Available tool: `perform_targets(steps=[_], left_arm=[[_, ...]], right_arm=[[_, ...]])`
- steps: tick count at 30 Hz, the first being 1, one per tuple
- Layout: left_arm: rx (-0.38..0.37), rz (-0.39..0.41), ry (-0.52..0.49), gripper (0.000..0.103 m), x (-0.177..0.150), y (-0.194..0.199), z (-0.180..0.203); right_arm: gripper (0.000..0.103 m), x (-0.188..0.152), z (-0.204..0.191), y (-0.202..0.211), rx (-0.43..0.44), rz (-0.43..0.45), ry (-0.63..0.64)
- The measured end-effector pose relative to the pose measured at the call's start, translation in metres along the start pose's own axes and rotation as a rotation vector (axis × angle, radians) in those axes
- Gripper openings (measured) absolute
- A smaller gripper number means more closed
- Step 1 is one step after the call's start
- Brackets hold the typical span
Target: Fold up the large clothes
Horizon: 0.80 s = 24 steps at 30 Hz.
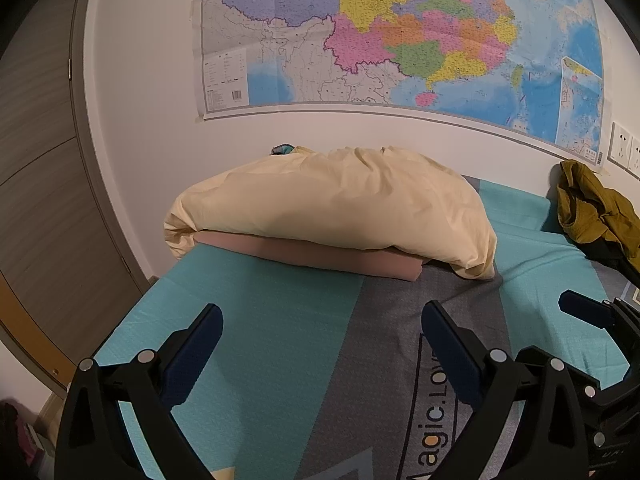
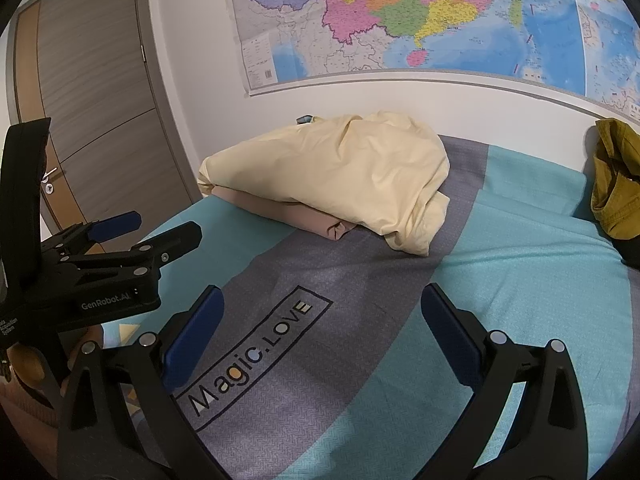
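A crumpled olive-green garment [image 1: 596,208] lies at the bed's far right by the wall; it also shows in the right wrist view [image 2: 614,184]. My left gripper [image 1: 322,332] is open and empty above the bedsheet [image 1: 256,340]. My right gripper [image 2: 322,312] is open and empty above the sheet's "Magic.Love" print [image 2: 252,356]. The left gripper also shows at the left of the right wrist view [image 2: 156,228], and the right gripper's finger shows at the right edge of the left wrist view [image 1: 580,308]. Both grippers are well short of the garment.
A cream pillow [image 1: 336,208] rests on a folded pink blanket [image 1: 320,256] at the bed's far end. A map [image 1: 400,36] hangs on the wall behind. A wooden door [image 2: 92,92] stands at the left. Wall sockets [image 1: 624,148] sit at the right.
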<state>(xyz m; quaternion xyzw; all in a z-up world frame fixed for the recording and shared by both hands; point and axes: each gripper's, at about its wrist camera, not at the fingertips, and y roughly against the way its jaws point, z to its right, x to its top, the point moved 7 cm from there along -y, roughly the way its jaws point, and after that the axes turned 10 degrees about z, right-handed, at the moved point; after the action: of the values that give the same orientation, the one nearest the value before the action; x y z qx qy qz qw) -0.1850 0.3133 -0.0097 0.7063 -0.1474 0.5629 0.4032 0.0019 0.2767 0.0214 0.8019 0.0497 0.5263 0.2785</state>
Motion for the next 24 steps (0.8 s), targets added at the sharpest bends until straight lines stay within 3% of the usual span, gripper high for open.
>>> perform_targets(steps=[24], left_arm=[[-0.009, -0.005, -0.001, 0.096, -0.0017, 0.0002, 0.0036]], right_arm=[[0.097, 0.0016, -0.0013, 0.0012, 0.002, 0.006, -0.001]])
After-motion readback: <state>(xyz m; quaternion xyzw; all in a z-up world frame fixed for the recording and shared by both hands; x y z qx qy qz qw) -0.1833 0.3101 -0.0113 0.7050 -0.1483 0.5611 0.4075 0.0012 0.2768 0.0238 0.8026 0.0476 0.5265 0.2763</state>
